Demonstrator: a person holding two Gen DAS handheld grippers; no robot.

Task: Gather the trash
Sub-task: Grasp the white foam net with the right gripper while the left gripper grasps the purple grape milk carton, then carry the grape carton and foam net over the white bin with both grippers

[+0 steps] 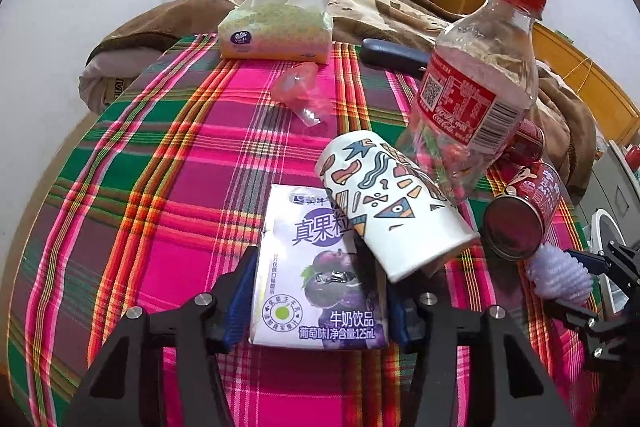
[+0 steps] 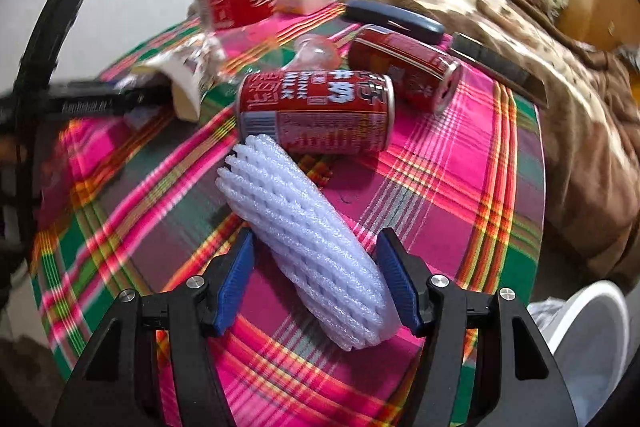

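My left gripper [image 1: 320,293] has its blue pads against both sides of a purple milk carton [image 1: 316,275] lying on the plaid tablecloth [image 1: 160,155]. A patterned paper cup [image 1: 388,203] lies tipped over the carton's far corner. An empty cola bottle [image 1: 476,83] leans behind the cup. My right gripper [image 2: 316,283] is open around a white foam net sleeve [image 2: 304,235]; its pads stand clear of the sleeve. Two red milk cans [image 2: 316,111] [image 2: 404,67] lie on their sides beyond the sleeve. A crumpled clear pink wrapper [image 1: 300,91] lies mid-table.
A tissue pack [image 1: 276,31] and a dark glasses case [image 1: 392,55] sit at the table's far edge, by a bed with a brown blanket [image 2: 520,39]. A white bin [image 2: 588,343] stands below the table's right edge.
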